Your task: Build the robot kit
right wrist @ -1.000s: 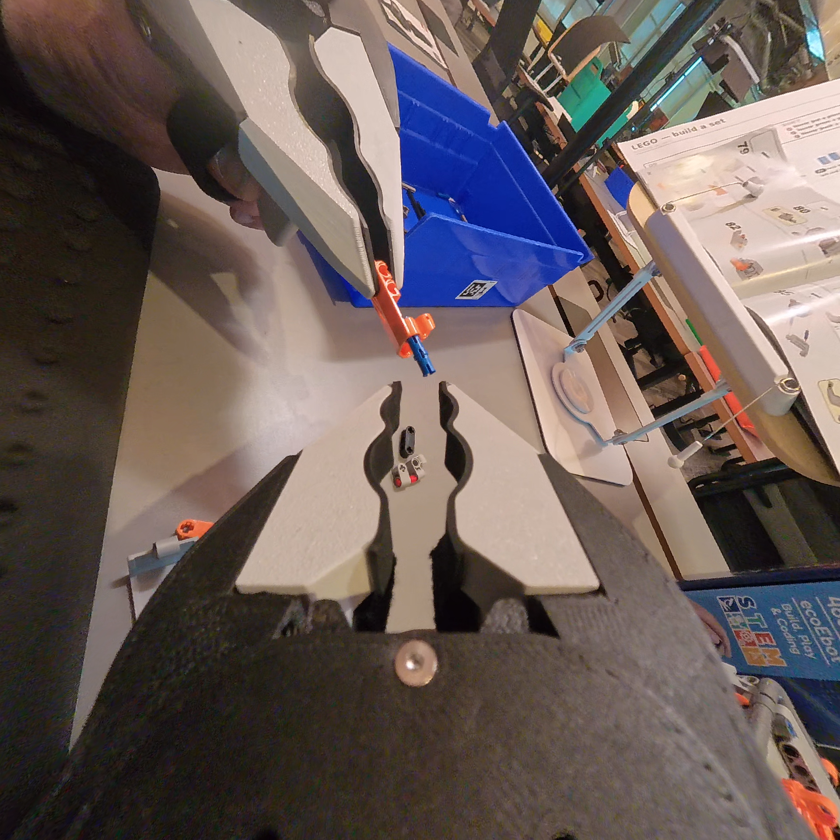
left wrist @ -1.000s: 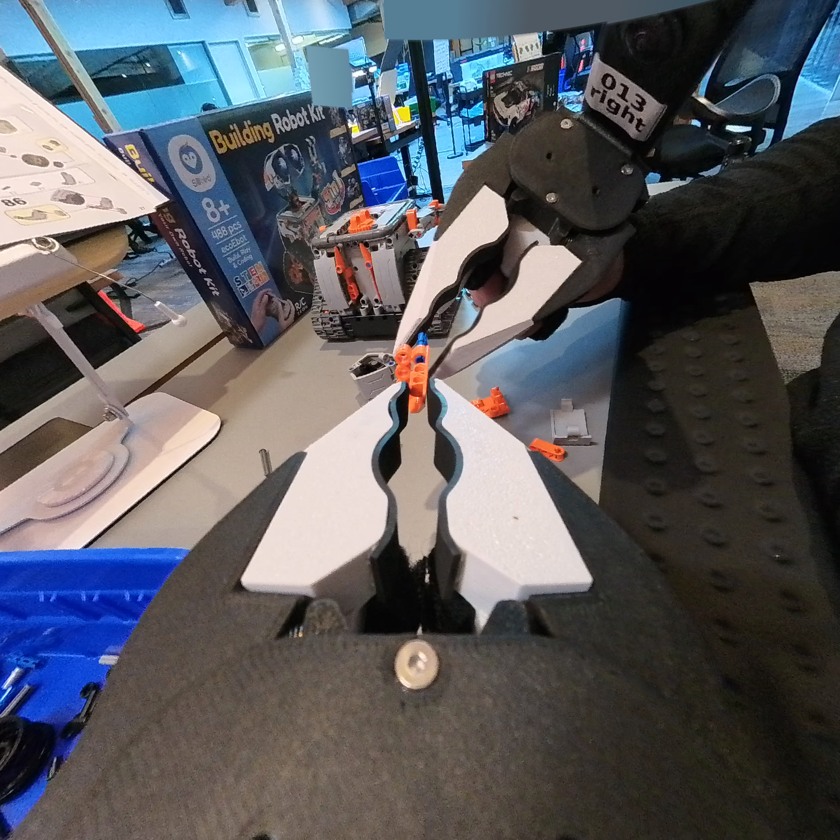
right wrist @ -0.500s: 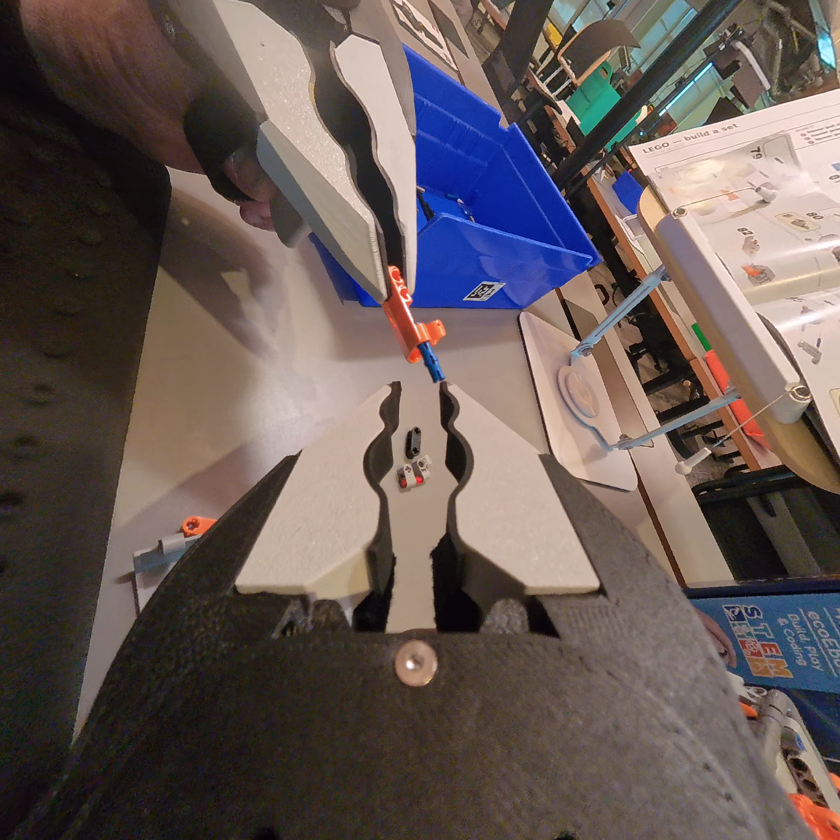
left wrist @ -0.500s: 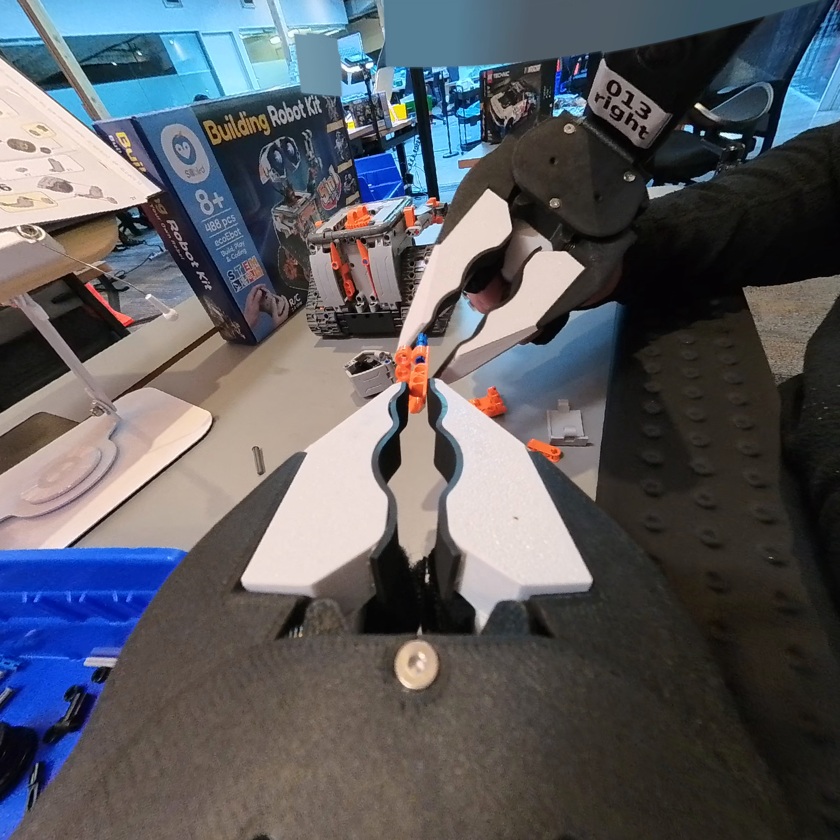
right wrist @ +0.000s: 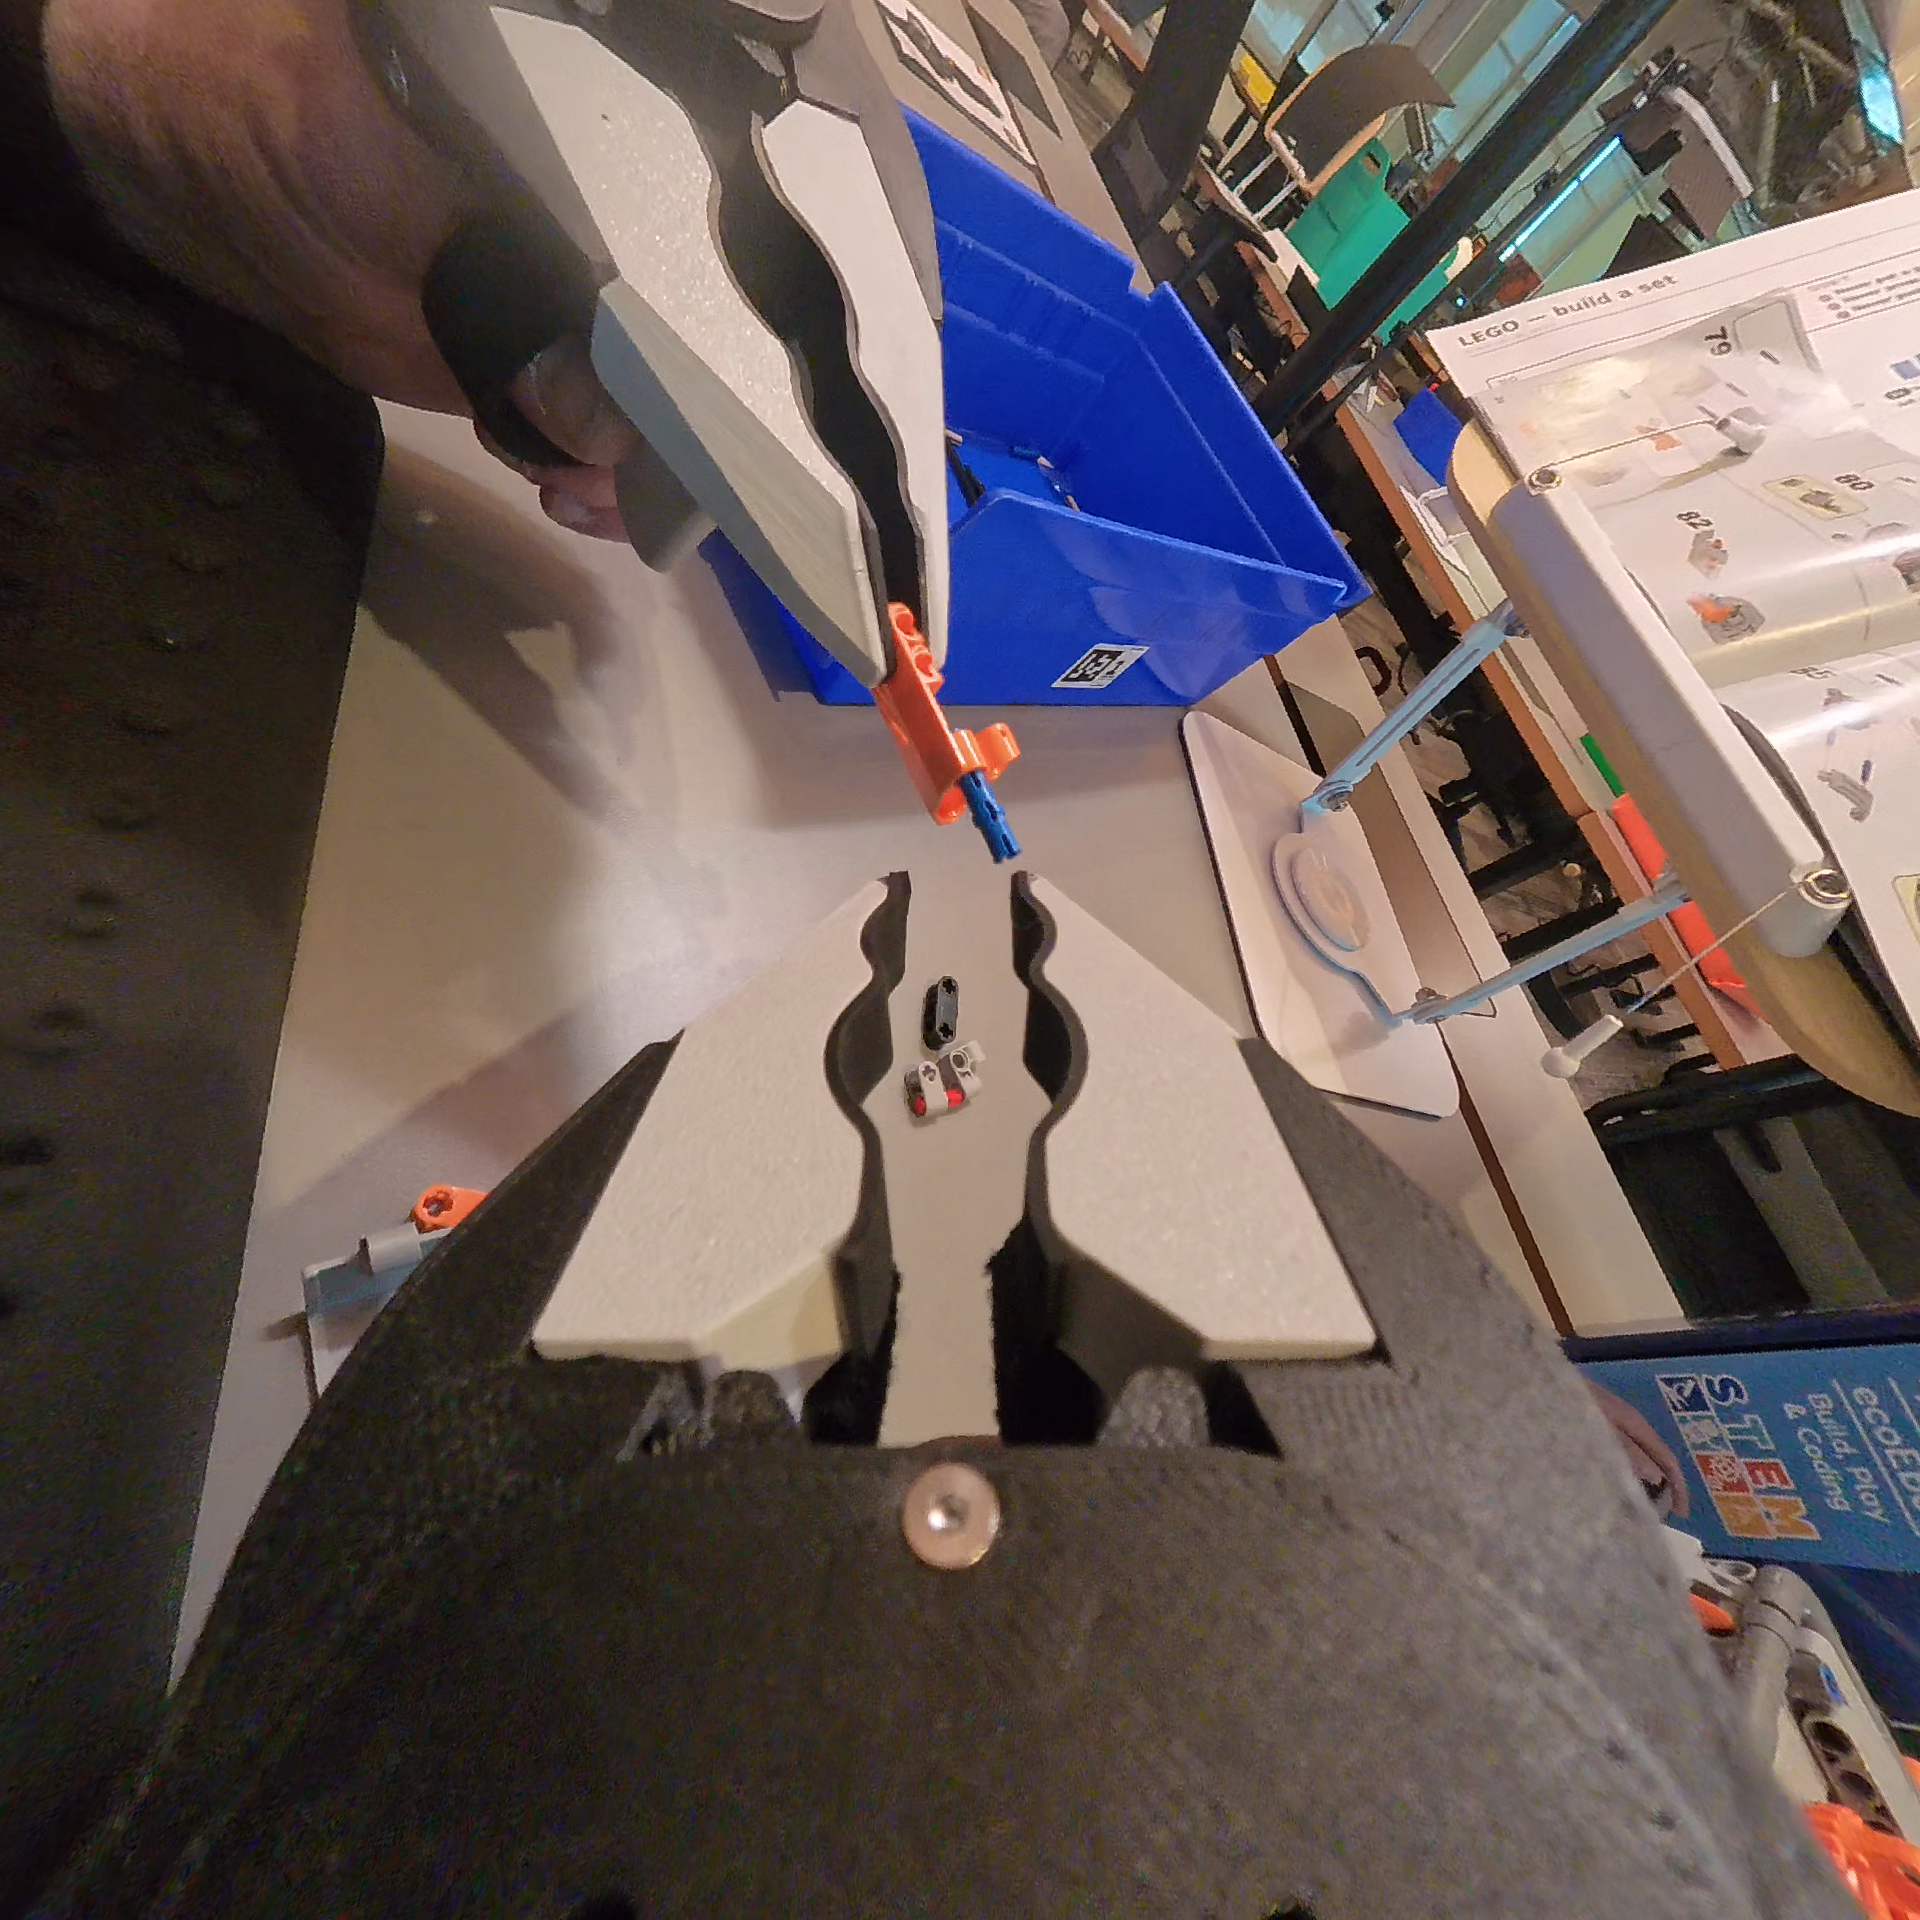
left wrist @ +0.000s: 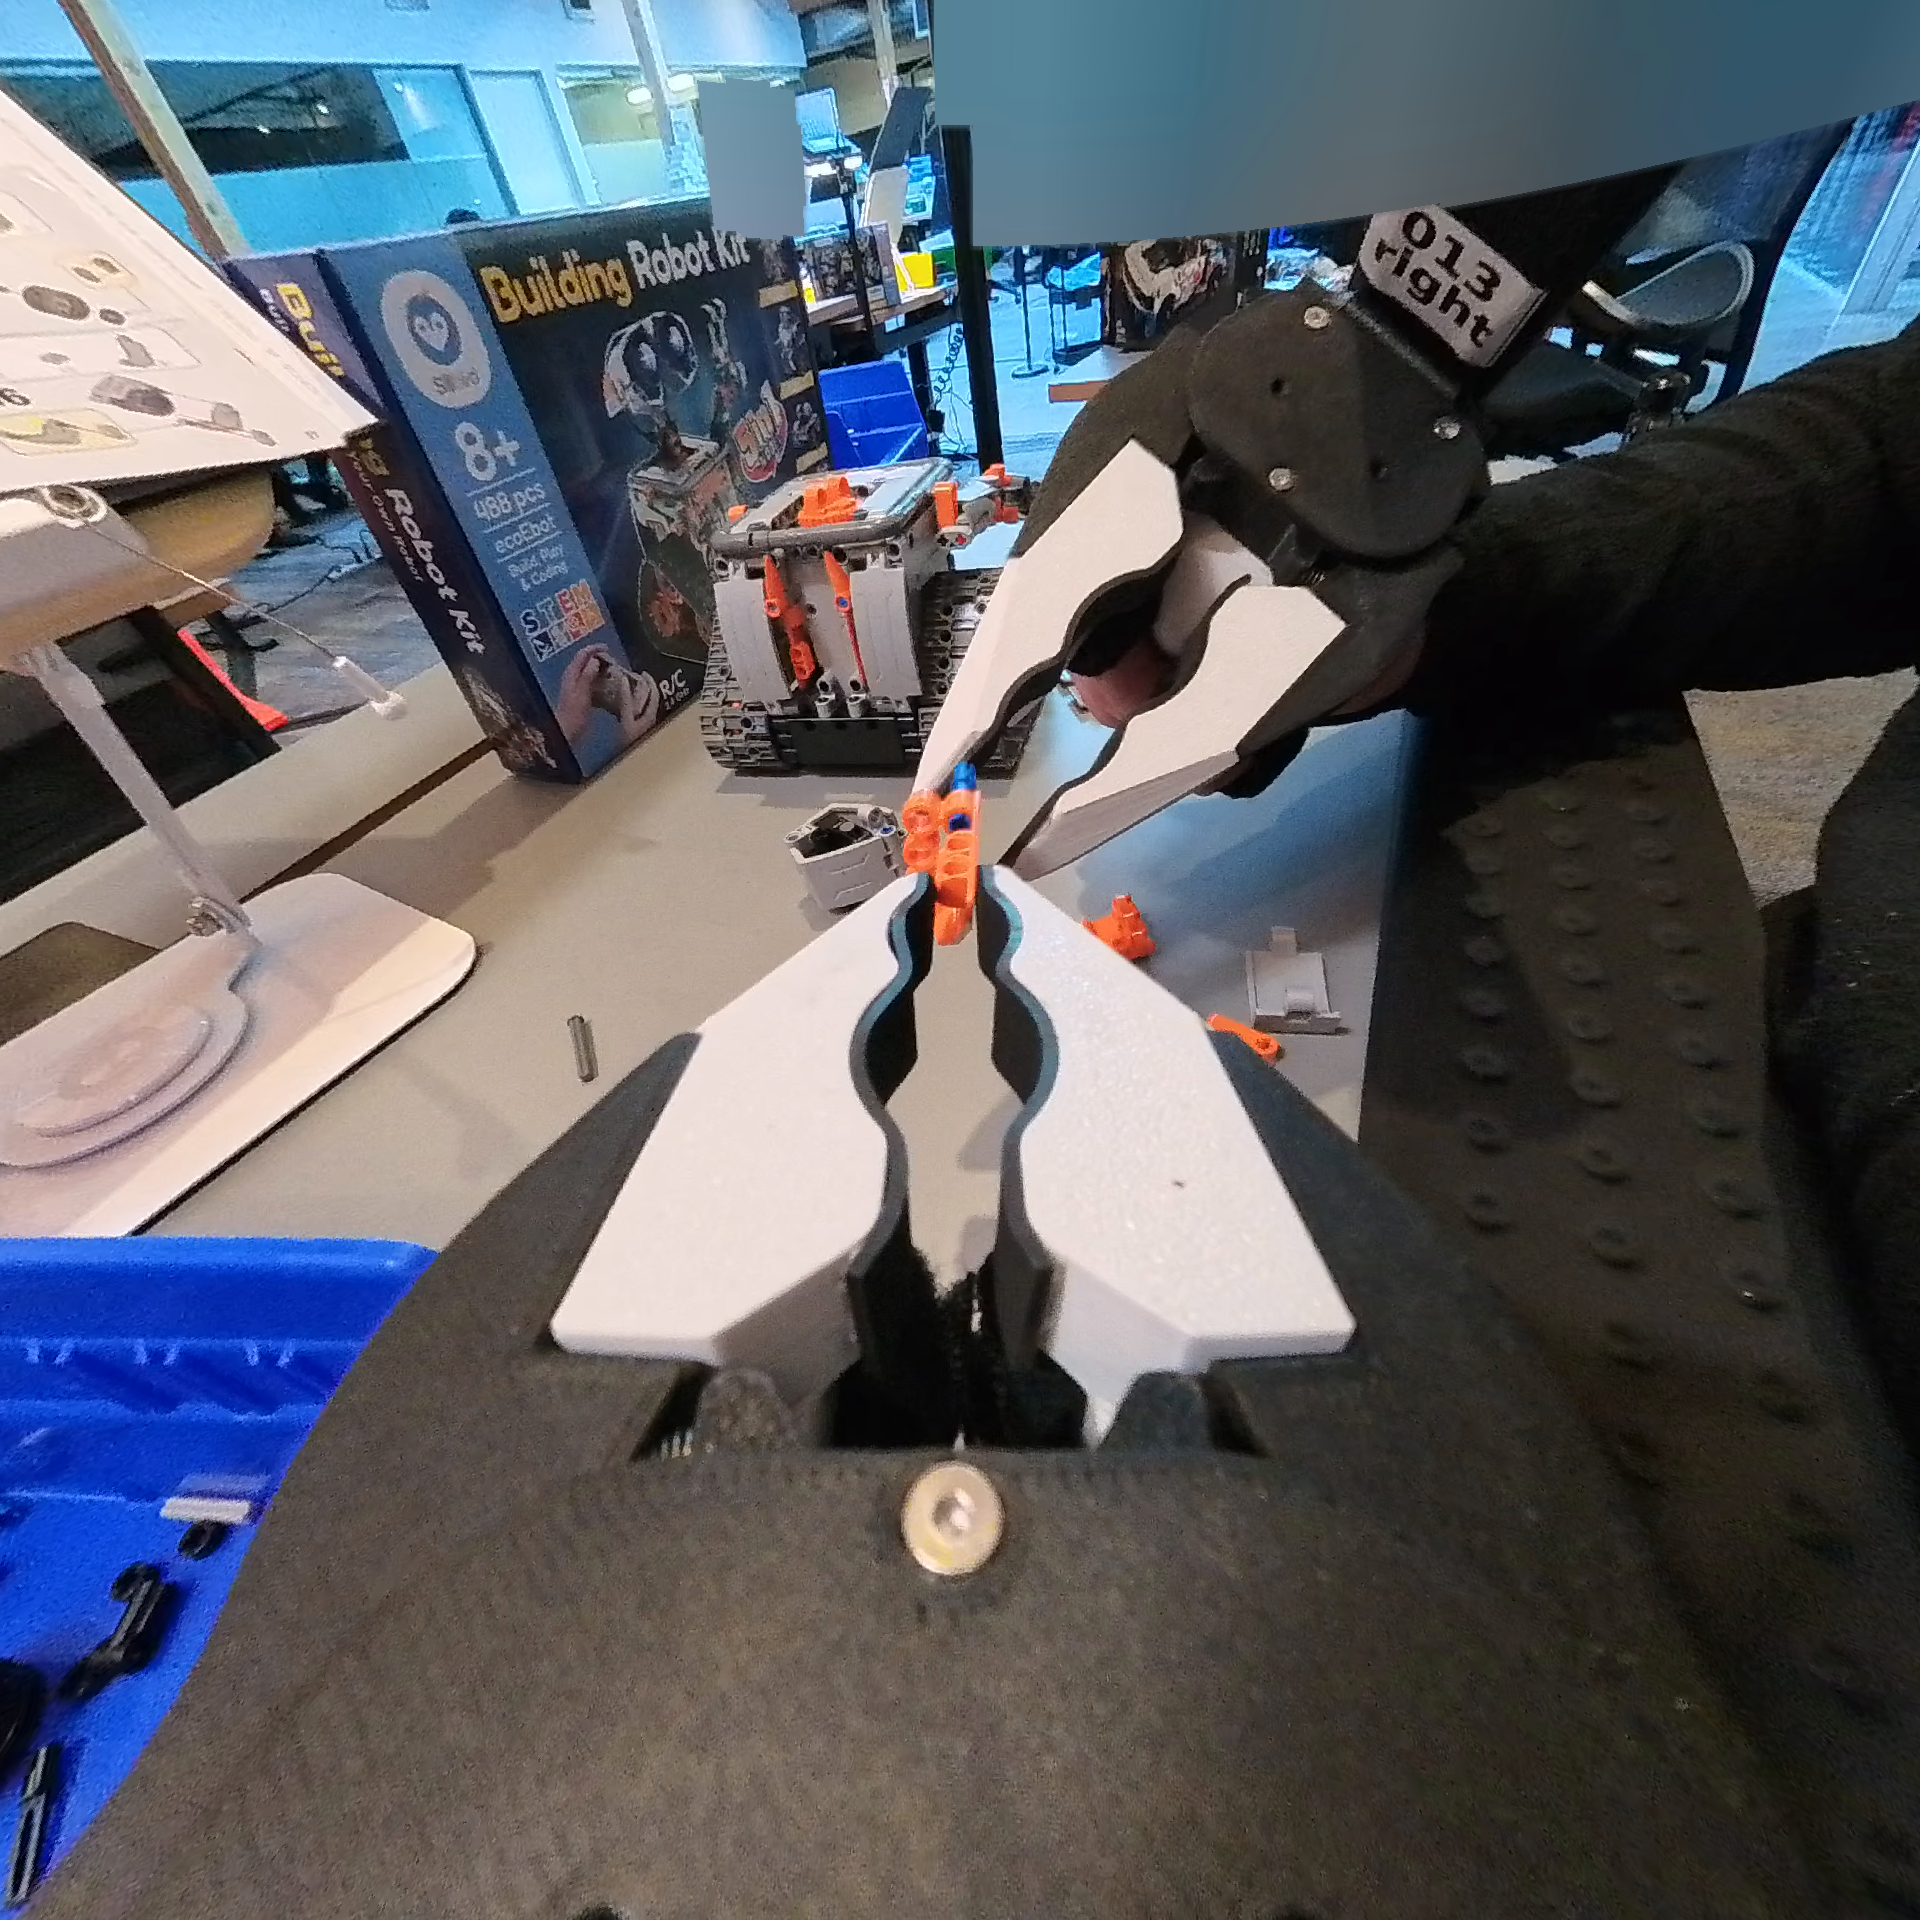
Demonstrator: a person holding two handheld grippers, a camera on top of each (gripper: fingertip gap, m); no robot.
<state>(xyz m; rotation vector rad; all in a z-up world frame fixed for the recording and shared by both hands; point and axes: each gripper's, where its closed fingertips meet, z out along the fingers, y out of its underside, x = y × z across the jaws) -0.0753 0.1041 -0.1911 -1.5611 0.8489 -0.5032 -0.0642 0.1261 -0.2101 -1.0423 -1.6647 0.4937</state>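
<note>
the blue bin [left wrist: 156, 1382] sits at the far left of the left wrist view, small dark parts loose inside it. next to it stands a white stand base [left wrist: 239, 1018], and behind that a blue kit box [left wrist: 540, 499] upright on the grey table [left wrist: 623, 935]. a grey tracked robot model [left wrist: 842, 623] stands just right of the box.

the left gripper [left wrist: 948, 891] is clenched on an orange connector piece [left wrist: 951, 862] – a short beam with round holes and a side lug, a blue pin [left wrist: 964, 774] poking from its far end. it is held above the table (pinched at its near end only). the right gripper [left wrist: 971, 805] hangs just beyond, fingers parted and holding nothing; one tip seems to touch the blue pin, though the angle is poor.

loose orange bits [left wrist: 1122, 925] and a small grey part [left wrist: 1288, 987] lie on the table further right.
</note>
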